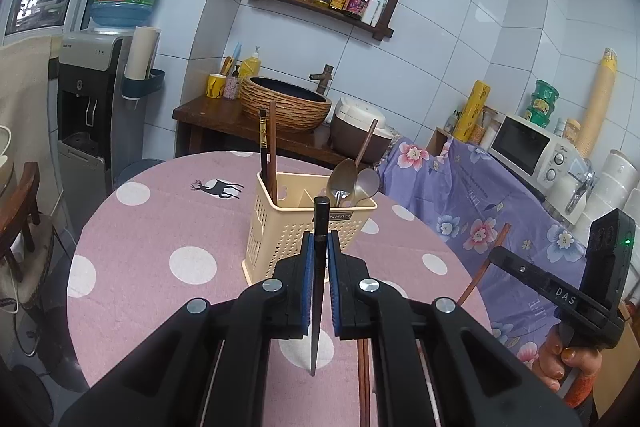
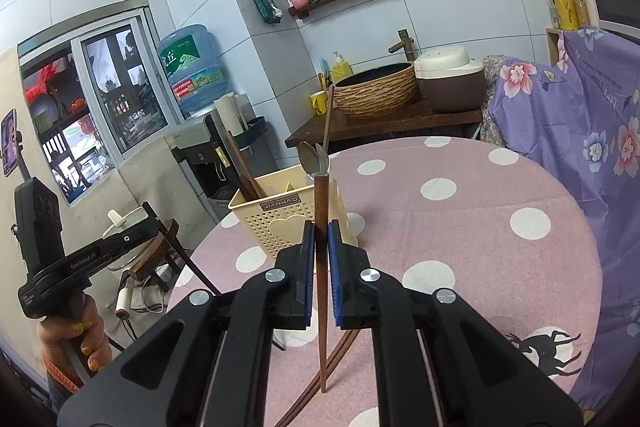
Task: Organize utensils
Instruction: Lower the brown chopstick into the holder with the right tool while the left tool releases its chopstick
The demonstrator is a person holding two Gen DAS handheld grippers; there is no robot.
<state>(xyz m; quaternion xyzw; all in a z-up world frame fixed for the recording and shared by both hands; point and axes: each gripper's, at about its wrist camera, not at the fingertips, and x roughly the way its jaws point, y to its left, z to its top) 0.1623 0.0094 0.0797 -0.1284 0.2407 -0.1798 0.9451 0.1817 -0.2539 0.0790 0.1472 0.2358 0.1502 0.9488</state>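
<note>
My left hand-held gripper (image 1: 319, 259) is clenched on a dark chopstick (image 1: 318, 291), held upright with its thin tip hanging above the pink dotted table (image 1: 132, 267). My right hand-held gripper (image 2: 319, 259) is clenched the same way on a brown wooden chopstick (image 2: 321, 287). Both sticks sit just short of the cream utensil basket (image 1: 280, 227), which stands near the middle of the table with two chopsticks (image 1: 268, 147) upright in its left compartment and spoons (image 1: 352, 179) in the right one.

I judge the step in hand to be dropping these two into the chopstick side. To do it well I would carry each stick over the rim tip-down, keep it near vertical, and aim for the compartment that already holds sticks (not the spoon side). One hand should go at a time so the grippers do not collide above the basket. More brown chopsticks (image 2: 340, 351) lie on the table below my grippers, so the job looks unfinished.
</note>
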